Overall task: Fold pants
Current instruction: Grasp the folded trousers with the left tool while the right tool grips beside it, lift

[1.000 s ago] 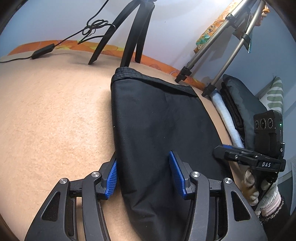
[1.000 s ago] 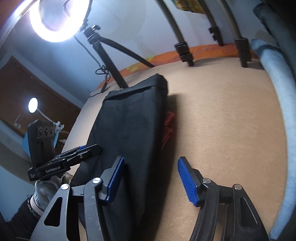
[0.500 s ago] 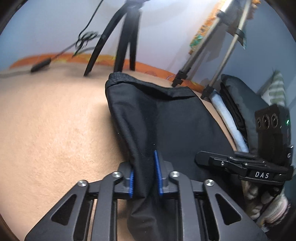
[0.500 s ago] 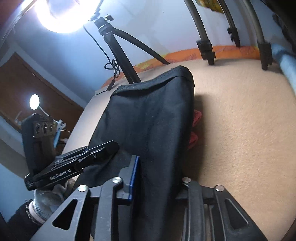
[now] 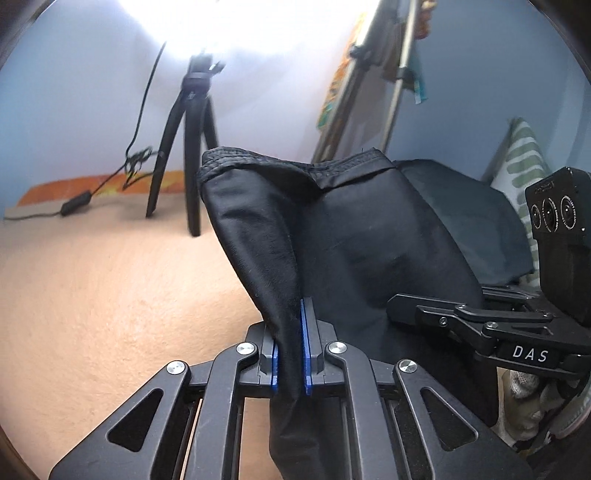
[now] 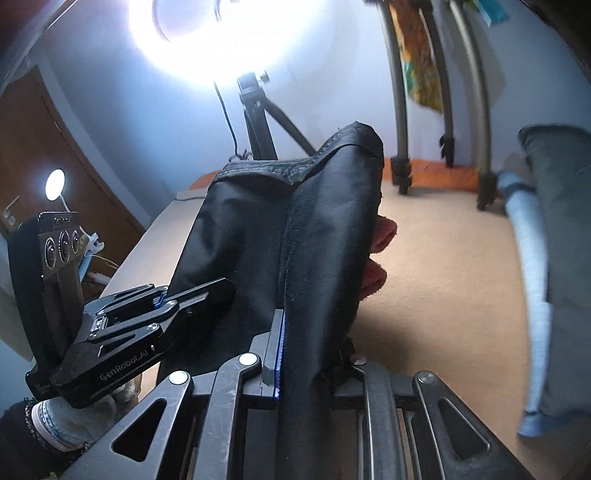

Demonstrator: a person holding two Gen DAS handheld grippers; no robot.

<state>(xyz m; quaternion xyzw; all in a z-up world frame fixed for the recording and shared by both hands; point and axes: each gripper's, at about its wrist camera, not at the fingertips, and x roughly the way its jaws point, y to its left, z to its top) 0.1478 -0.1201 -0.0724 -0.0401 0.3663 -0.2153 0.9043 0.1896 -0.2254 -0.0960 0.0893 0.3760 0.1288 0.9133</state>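
Pants (image 5: 354, 236) in black cloth hang lifted between the two tools, the hemmed edge raised highest and sagging in a shallow dip across the middle, the rest of the cloth draping down toward the tan blanket-covered surface (image 5: 92, 295) beneath. The left tool (image 5: 290, 354) has its blue pads pressed together on a bunched fold along the left side of the pants, with cloth trailing out below the pads; seen from the other camera, the same tool (image 6: 192, 291) bites the garment's far edge. The right tool (image 6: 295, 350) is closed on the right side of the pants, one blue pad showing against the cloth while the other is buried under the fold; in the left wrist view it appears as a black linkage marked DAS (image 5: 406, 306) meeting the cloth from the right. A reddish piece of fabric (image 6: 380, 251) peeks out just beside the right edge of the pants, close above the tan surface. Behind the pants stands a black tripod (image 5: 192, 147) under a glaring ring light (image 6: 207, 33), with a cable (image 5: 74, 201) lying near its feet. A grey-legged tripod (image 6: 402, 110) stands further right, and a stack of folded dark and pale blue clothes (image 6: 535, 258) lies along the right side of the surface, well apart from the pants
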